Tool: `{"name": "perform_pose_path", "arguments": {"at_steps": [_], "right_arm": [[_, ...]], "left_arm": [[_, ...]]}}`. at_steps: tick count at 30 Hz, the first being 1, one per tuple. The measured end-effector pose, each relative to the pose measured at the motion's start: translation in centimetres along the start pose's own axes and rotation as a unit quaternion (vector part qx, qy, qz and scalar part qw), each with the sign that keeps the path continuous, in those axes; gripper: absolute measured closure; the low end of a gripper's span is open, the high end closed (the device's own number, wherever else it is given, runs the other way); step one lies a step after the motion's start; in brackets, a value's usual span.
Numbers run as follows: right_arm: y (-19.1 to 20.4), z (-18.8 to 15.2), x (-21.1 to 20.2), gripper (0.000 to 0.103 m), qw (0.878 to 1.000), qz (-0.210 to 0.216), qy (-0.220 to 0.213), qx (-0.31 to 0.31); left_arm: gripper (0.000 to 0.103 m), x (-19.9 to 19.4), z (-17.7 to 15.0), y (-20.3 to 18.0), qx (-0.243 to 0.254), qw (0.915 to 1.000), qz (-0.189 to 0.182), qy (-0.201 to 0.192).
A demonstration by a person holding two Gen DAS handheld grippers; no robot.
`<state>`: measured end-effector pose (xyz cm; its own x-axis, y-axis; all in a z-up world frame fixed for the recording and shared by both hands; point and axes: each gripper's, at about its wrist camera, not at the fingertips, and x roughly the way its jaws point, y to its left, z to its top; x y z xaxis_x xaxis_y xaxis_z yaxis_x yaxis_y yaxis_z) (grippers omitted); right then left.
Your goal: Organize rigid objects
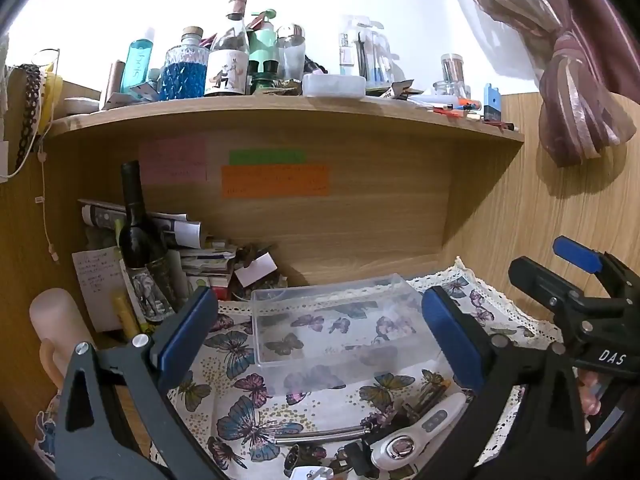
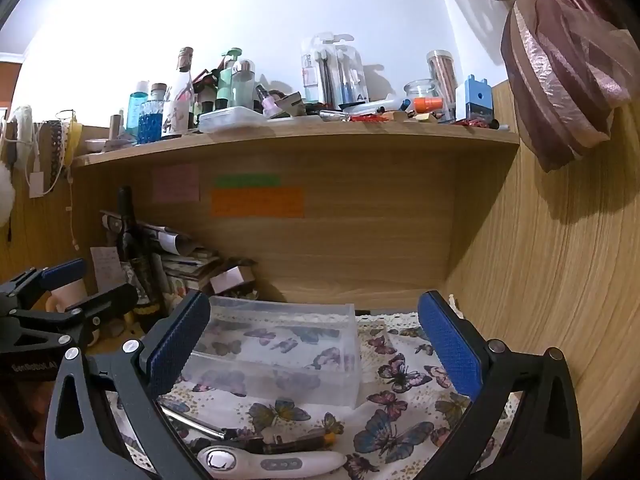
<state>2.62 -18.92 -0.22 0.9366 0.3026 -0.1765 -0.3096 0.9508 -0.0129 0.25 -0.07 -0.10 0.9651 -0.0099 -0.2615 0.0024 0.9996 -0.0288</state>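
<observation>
A clear, empty plastic box (image 1: 336, 322) sits on a butterfly-print cloth (image 1: 240, 412); it also shows in the right wrist view (image 2: 280, 352). Near the cloth's front edge lie a white handheld device with buttons (image 1: 416, 432), a metal rod (image 1: 320, 436) and small dark items. The device (image 2: 272, 460) and the rod (image 2: 192, 420) also show in the right wrist view. My left gripper (image 1: 320, 344) is open and empty above the cloth, in front of the box. My right gripper (image 2: 316, 356) is open and empty, to the right of the left one.
A dark wine bottle (image 1: 138, 232), rolled papers (image 1: 160, 224) and a paper stack fill the back left corner. A wooden shelf (image 1: 280, 114) above carries several bottles and jars. A wooden wall (image 2: 540, 280) and a tied curtain (image 2: 560, 80) stand at the right.
</observation>
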Motion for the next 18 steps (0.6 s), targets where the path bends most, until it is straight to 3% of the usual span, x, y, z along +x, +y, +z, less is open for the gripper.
{"name": "perform_pose_path", "arguments": {"at_steps": [18], "right_arm": [[0.24, -0.91, 0.82, 0.000, 1.000, 0.001, 0.023, 0.004]], "left_arm": [[0.000, 1.06, -1.00, 0.58, -0.005, 0.9999, 0.001, 0.011]]}}
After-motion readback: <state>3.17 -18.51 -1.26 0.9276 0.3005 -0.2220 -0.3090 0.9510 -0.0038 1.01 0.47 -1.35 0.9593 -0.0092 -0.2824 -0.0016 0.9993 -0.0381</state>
